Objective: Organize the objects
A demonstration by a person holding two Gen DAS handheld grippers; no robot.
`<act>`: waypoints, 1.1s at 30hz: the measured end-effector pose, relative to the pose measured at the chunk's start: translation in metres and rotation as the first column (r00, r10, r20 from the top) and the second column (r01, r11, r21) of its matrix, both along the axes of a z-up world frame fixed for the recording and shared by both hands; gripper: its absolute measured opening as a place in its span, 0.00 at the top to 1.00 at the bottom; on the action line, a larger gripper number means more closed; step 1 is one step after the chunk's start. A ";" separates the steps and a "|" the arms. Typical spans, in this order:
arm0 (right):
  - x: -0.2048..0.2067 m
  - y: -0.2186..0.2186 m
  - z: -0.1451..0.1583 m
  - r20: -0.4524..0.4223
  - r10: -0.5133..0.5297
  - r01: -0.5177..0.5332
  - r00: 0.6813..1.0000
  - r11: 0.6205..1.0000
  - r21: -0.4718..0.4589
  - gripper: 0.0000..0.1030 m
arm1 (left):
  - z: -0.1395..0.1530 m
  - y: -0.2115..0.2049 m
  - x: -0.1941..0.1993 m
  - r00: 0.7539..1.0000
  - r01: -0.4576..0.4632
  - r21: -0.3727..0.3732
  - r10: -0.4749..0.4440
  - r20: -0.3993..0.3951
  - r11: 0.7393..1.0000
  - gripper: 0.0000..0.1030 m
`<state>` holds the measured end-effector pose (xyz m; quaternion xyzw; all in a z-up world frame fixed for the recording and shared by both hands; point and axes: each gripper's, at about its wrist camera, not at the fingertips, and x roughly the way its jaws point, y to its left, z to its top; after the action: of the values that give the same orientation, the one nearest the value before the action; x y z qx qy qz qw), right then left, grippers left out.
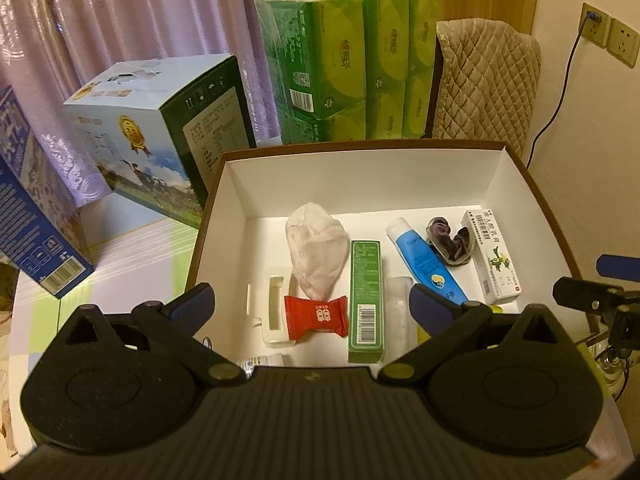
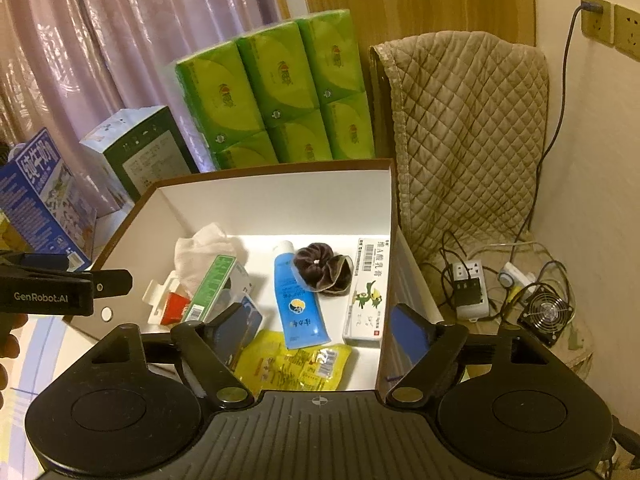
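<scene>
Lilac curtain (image 1: 100,20) across the back; quilted beige cover (image 2: 468,120) draped at right, wall sockets (image 1: 608,30) above it.

Stack of green tissue packs (image 1: 348,60) stands behind the box, against the curtain. Left of it, a pale blue-and-green carton (image 1: 160,132), tilted; further left a dark blue milk carton (image 1: 36,208), also tilted. Both on the table (image 1: 120,248) outside the box.

Open box (image 1: 360,176), brown rim, white inside, sits centre on the table. It holds all the small items, laid roughly in a row.

Contents, larger first: crumpled white cloth (image 1: 318,252) toward the left; green carton (image 1: 366,300) lying lengthwise at centre; blue tube (image 1: 426,264) right of it, cap toward the far wall; white medicine carton (image 1: 492,256) by the right wall; yellow sachet (image 2: 296,364) near the front edge, under the foot of the tube; white plastic tray piece (image 1: 274,312) at front left; dark scrunchie (image 1: 450,240) between tube and medicine carton; red wrapped candy (image 1: 316,316) touching the green carton's left side and lying against the tray piece.

Left gripper (image 1: 314,304) hovers over the near edge of the box, jaws spread wide, nothing between them. Right gripper (image 2: 326,332) likewise over the front right corner, jaws spread, empty.

Power strip (image 2: 468,284) and small fan (image 2: 546,312) lie on the covered surface right of the box.
</scene>
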<state>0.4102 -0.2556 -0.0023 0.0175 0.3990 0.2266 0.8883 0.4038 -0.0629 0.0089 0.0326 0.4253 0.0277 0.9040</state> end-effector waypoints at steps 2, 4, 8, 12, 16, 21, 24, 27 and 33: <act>-0.005 -0.003 0.002 0.006 0.007 -0.007 1.000 1.000 0.006 0.24 | 0.004 -0.002 -0.008 1.000 -0.005 -0.002 0.005 0.007 1.000 0.01; -0.011 -0.007 0.004 0.007 0.020 -0.020 1.000 1.000 0.013 0.24 | 0.008 -0.005 -0.017 1.000 -0.011 -0.005 0.011 0.017 1.000 0.01; -0.026 -0.011 0.006 0.008 0.042 -0.042 0.999 0.999 0.019 0.23 | 0.014 -0.009 -0.040 0.999 -0.027 0.005 0.027 0.037 1.000 0.01; -0.047 -0.015 0.008 0.006 0.054 -0.054 0.999 0.998 0.024 0.23 | 0.019 -0.011 -0.067 0.998 -0.036 -0.006 0.037 0.055 0.999 0.01; -0.069 -0.019 0.012 0.012 0.049 -0.049 0.999 0.999 0.021 0.23 | 0.024 -0.010 -0.091 0.997 -0.038 -0.002 0.039 0.064 0.999 0.01; -0.101 -0.021 0.017 -0.011 0.024 -0.024 1.000 0.999 0.028 0.23 | 0.029 -0.003 -0.125 0.996 -0.028 -0.032 0.030 0.079 0.999 0.01; -0.120 -0.020 0.020 -0.018 0.016 -0.015 1.000 0.999 0.031 0.23 | 0.032 0.005 -0.147 0.997 -0.031 -0.063 0.035 0.070 0.998 0.01; -0.141 -0.017 0.024 -0.015 0.008 -0.008 1.000 1.000 0.025 0.23 | 0.033 0.012 -0.167 0.997 -0.039 -0.075 0.043 0.058 0.996 0.01; -0.183 -0.005 0.029 -0.012 0.005 -0.005 1.000 1.000 0.014 0.23 | 0.036 0.028 -0.211 0.997 -0.048 -0.096 0.053 0.050 0.994 0.01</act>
<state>0.2274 -0.2608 0.0264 0.0240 0.4027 0.2315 0.8852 0.1929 -0.0348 0.0451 -0.0218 0.4031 0.0309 0.9144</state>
